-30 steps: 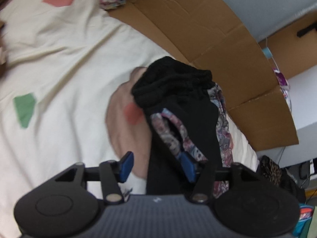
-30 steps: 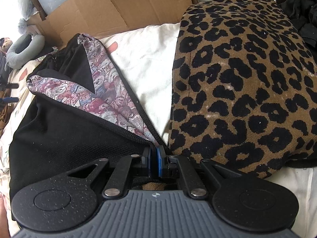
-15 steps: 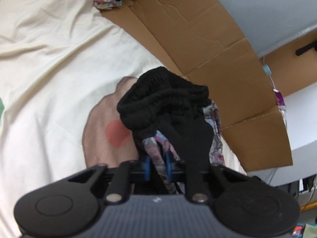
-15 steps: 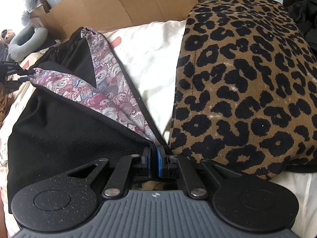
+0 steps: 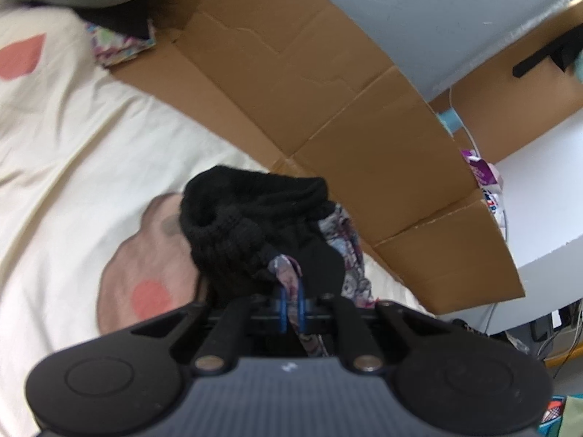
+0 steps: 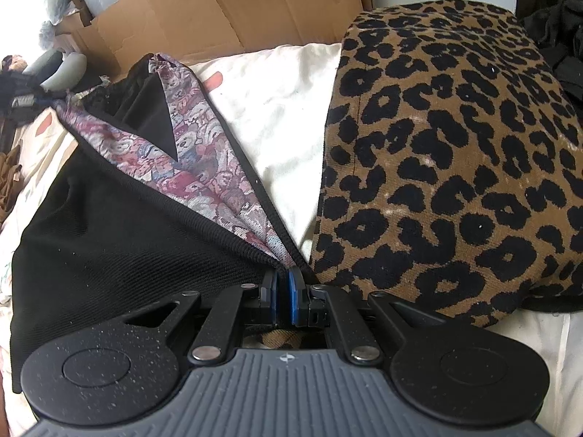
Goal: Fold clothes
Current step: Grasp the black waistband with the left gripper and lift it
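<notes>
A black garment [image 6: 109, 233] with a floral patterned lining [image 6: 204, 178] hangs stretched between my two grippers above a cream bedsheet [image 6: 288, 109]. My right gripper [image 6: 282, 291] is shut on one corner of its edge. My left gripper [image 5: 290, 307] is shut on the other end, where the black ribbed cloth [image 5: 247, 218] bunches up and the patterned lining [image 5: 288, 273] runs between the blue pads. The left gripper shows small at the far left of the right wrist view [image 6: 25, 83].
A leopard-print cloth [image 6: 448, 153] lies on the bed right of the garment. Flattened cardboard [image 5: 328, 120] stands along the bed's far side. The sheet [image 5: 73, 167] has coloured patches. A grey neck pillow [image 6: 62, 69] lies at the far left.
My left gripper closed on the garment's patterned edge and lifted it away from the sheet. The garment is now pulled tauter. My right gripper stayed shut on its corner.
</notes>
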`<action>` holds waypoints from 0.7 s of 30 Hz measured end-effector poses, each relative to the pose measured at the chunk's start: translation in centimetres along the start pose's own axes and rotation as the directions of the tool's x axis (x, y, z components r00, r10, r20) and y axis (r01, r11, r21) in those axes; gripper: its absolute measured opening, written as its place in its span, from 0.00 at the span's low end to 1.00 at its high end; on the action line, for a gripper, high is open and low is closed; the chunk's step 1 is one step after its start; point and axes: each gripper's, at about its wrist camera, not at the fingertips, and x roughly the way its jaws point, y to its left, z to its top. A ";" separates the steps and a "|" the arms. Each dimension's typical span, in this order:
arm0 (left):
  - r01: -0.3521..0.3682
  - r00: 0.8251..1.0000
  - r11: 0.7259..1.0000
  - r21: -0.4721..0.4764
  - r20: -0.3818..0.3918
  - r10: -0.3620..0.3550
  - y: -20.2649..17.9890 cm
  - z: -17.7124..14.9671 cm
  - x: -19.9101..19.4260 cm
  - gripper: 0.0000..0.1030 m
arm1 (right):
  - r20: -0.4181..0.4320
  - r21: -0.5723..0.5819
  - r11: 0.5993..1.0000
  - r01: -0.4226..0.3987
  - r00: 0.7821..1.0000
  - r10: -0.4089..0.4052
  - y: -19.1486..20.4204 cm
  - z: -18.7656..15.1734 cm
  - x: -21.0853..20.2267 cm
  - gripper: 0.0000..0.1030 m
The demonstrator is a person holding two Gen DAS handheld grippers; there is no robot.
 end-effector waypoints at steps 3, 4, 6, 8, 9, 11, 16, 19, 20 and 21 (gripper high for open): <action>-0.003 1.000 1.000 0.013 0.002 0.003 -1.3 0.7 0.7 0.05 | 0.008 0.005 1.000 -0.001 1.000 0.001 -0.1 0.0 -0.3 0.11; -0.005 1.000 1.000 0.017 0.001 0.005 -1.7 0.9 1.0 0.05 | 0.011 0.006 1.000 -0.001 1.000 0.001 -0.1 0.0 -0.4 0.11; -0.008 1.000 1.000 0.026 -0.002 0.008 -2.6 1.4 1.7 0.05 | 0.013 0.006 1.000 -0.002 1.000 0.001 -0.1 0.0 -0.5 0.11; -0.014 1.000 0.999 0.036 -0.003 0.014 -3.5 1.7 2.5 0.05 | 0.012 0.011 1.000 -0.004 1.000 0.004 -0.2 -0.1 -0.5 0.11; -0.017 1.000 0.999 0.040 -0.004 0.017 -3.9 1.9 2.9 0.05 | 0.011 0.014 1.000 -0.005 1.000 0.005 -0.3 -0.1 -0.5 0.11; -0.032 0.999 0.998 0.052 0.000 0.033 -4.7 2.3 3.7 0.05 | 0.010 0.016 1.000 -0.007 1.000 0.007 -0.4 0.0 -0.5 0.11; -0.067 0.998 0.996 0.057 0.015 0.066 -6.1 3.1 5.7 0.05 | 0.008 0.017 1.000 -0.011 1.000 0.011 -0.5 0.0 -0.4 0.11; -0.077 0.997 0.995 0.065 0.019 0.076 -6.9 3.5 7.0 0.05 | 0.006 0.022 1.000 -0.016 1.000 0.016 -0.7 0.0 -0.4 0.10; -0.081 0.997 0.994 0.070 0.019 0.080 -7.2 3.6 7.4 0.05 | 0.005 0.025 1.000 -0.019 1.000 0.019 -0.7 0.1 -0.4 0.10; -0.086 0.996 0.993 0.075 0.019 0.085 -7.4 3.7 7.9 0.05 | 0.003 0.029 0.999 -0.022 1.000 0.021 -0.8 0.1 -0.4 0.10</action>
